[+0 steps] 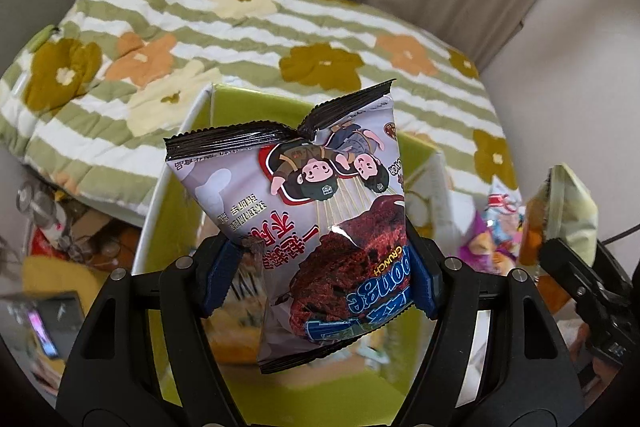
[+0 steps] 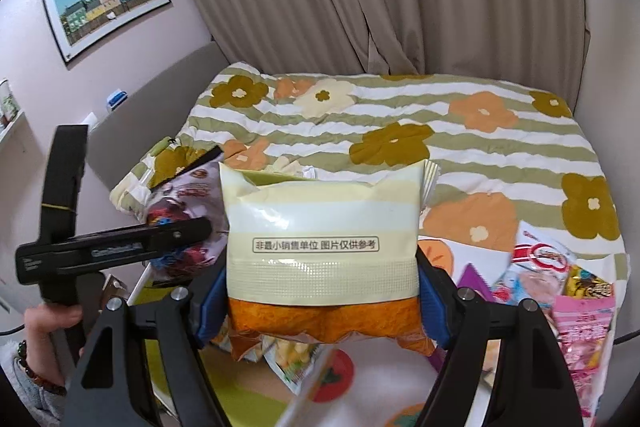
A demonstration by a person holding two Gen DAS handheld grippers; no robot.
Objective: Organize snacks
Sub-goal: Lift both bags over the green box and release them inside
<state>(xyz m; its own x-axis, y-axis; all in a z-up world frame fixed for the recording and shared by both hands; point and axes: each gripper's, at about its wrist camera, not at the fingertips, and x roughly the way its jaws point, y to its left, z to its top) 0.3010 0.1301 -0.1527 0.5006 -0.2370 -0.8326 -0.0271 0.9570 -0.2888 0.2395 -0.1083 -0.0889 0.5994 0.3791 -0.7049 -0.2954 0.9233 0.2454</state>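
Above the green box (image 1: 224,107), the left gripper (image 1: 324,279) has its jaws clamped on a purple packet (image 1: 304,203) that stands upright directly over the opening, nearer than the right gripper (image 2: 320,307), whose jaws pinch a cream bag (image 2: 320,227) beside it over the bed (image 2: 480,147).

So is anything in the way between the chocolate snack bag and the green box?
Nothing visible is. The left gripper holds the chocolate snack bag right above the open green box, with only air underneath it. Some snacks already lie at the bottom.
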